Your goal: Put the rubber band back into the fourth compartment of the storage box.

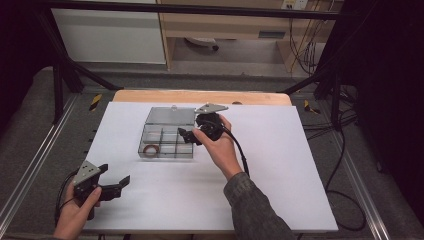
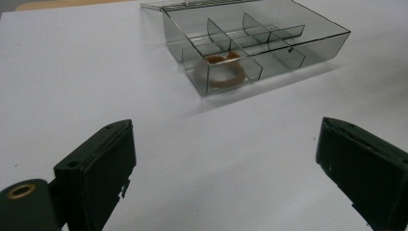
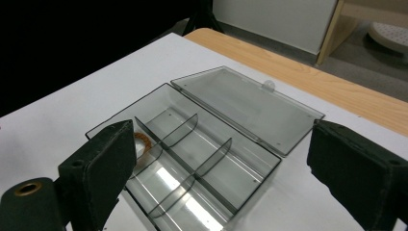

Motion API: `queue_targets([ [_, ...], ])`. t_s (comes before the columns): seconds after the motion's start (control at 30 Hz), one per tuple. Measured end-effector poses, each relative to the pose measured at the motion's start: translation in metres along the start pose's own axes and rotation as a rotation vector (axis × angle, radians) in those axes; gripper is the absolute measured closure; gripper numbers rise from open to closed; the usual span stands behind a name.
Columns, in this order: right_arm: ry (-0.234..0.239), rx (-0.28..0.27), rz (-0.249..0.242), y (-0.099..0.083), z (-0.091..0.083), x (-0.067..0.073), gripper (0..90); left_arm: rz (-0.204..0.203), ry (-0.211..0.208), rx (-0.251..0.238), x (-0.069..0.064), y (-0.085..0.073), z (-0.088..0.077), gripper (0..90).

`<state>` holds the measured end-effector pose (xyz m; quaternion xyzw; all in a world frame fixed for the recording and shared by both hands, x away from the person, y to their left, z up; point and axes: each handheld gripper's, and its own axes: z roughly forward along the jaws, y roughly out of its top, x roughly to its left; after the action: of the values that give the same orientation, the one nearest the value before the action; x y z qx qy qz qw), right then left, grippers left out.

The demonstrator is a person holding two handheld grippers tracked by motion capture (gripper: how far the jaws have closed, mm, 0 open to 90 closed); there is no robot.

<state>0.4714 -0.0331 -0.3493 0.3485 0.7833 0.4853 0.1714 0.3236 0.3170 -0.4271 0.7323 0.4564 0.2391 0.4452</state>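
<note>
The box [image 1: 166, 141] is a smoky clear plastic case with thin dividers, its lid [image 1: 170, 116] laid flat open on the far side and a brown ring [image 1: 149, 149] lying in the near-left corner compartment; it sits on the white sheet [image 1: 280, 170] left of the middle, towards the far edge. Its long axis runs left to right, with bare sheet all round. The right gripper [image 1: 188, 136] hovers over its right end, jaws spread and empty, while the left gripper [image 1: 114, 182] rests near the sheet's near-left corner, jaws spread and empty.
</note>
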Motion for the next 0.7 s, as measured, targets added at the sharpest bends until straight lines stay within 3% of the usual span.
queue_targets([
  [0.4,-0.023,-0.071,0.021,-0.011,-0.048,-0.027,11.3,-0.005,0.001,-0.003,0.000,0.000,-0.001,6.3],
  [0.7,-0.052,-0.124,0.042,-0.045,-0.091,-0.041,9.6,-0.021,-0.007,-0.015,-0.001,0.000,-0.002,6.3],
])
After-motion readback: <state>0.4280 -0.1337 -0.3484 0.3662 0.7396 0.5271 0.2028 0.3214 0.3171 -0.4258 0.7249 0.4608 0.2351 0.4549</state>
